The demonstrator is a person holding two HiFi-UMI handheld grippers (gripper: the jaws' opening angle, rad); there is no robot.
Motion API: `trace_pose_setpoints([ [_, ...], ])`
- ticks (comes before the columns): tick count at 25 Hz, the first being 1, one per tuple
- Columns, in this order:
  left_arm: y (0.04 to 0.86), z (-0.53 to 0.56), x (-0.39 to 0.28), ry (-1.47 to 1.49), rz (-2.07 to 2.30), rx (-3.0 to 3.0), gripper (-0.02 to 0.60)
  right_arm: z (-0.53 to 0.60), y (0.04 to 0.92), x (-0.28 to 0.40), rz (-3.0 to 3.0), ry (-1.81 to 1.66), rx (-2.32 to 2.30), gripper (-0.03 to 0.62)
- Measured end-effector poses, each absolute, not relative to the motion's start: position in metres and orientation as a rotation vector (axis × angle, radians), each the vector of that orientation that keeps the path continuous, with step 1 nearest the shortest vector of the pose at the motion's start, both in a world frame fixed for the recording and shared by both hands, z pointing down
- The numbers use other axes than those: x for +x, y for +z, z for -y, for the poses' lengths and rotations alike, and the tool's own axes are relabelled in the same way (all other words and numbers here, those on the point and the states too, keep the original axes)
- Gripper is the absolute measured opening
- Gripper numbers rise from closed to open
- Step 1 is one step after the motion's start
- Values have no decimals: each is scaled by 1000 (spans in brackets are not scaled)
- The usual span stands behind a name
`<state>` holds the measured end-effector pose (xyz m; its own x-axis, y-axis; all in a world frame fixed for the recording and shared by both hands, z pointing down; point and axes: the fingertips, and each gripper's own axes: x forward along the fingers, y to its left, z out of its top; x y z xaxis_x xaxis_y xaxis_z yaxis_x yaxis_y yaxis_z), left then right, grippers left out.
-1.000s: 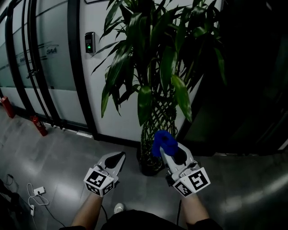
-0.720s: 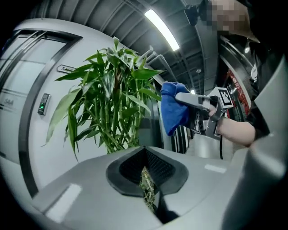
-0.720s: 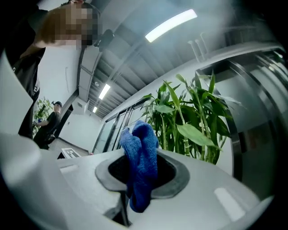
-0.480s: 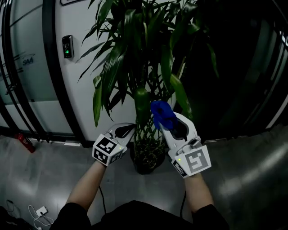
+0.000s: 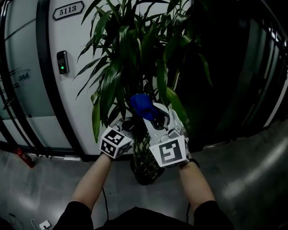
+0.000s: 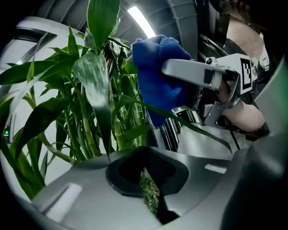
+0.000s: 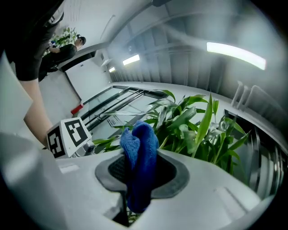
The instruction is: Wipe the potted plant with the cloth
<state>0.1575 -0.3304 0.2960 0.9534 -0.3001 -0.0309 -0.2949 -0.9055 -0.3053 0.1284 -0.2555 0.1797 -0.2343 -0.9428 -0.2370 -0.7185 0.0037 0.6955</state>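
The potted plant (image 5: 135, 54) has long green leaves, braided stems and a dark pot (image 5: 145, 174) on the floor. My right gripper (image 5: 152, 116) is shut on a blue cloth (image 5: 140, 104), held up among the lower leaves. My left gripper (image 5: 129, 125) is close beside it on the left, shut with nothing in it, its tip by a hanging leaf. In the left gripper view the cloth (image 6: 157, 76) and the plant's stems (image 6: 85, 126) lie beyond the shut left gripper (image 6: 150, 182). The right gripper view shows the cloth (image 7: 139, 157) bunched in the right gripper (image 7: 137, 188), with leaves (image 7: 193, 130) behind.
A white wall with a door plate (image 5: 67, 10) and an access keypad (image 5: 61, 62) stands behind the plant. Dark glass panels (image 5: 238, 67) are to the right. A red fire extinguisher (image 5: 24, 157) sits low on the left. A person (image 7: 67, 45) stands far off.
Both grippers have risen from near the pot into the foliage. The right one, still holding the cloth, has moved left and now sits right beside the left gripper.
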Motion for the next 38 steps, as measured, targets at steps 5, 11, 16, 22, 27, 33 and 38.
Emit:
trace_pose_setpoints([
  [5,306,322,156,-4,-441,-2798,6,284,199,124,1912,-1018,1610,95],
  [11,301,316,155,-1,-451,-2725,6,288,226,117,1951,-966,1496,95],
  [16,301,315,157,46,-443,-2759,6,285,242,117,1962,-940,1435,95],
  [22,305,318,153,56,-492,-2784,6,270,265,116,1958,-899,1367,95],
  [27,310,323,153,56,-526,-2821,6,259,281,115,1957,-889,1340,95],
  [33,316,327,151,50,-548,-2831,6,249,297,118,1947,-868,1335,95],
  [38,315,328,150,68,-564,-2869,6,241,309,122,1949,-843,1335,95],
])
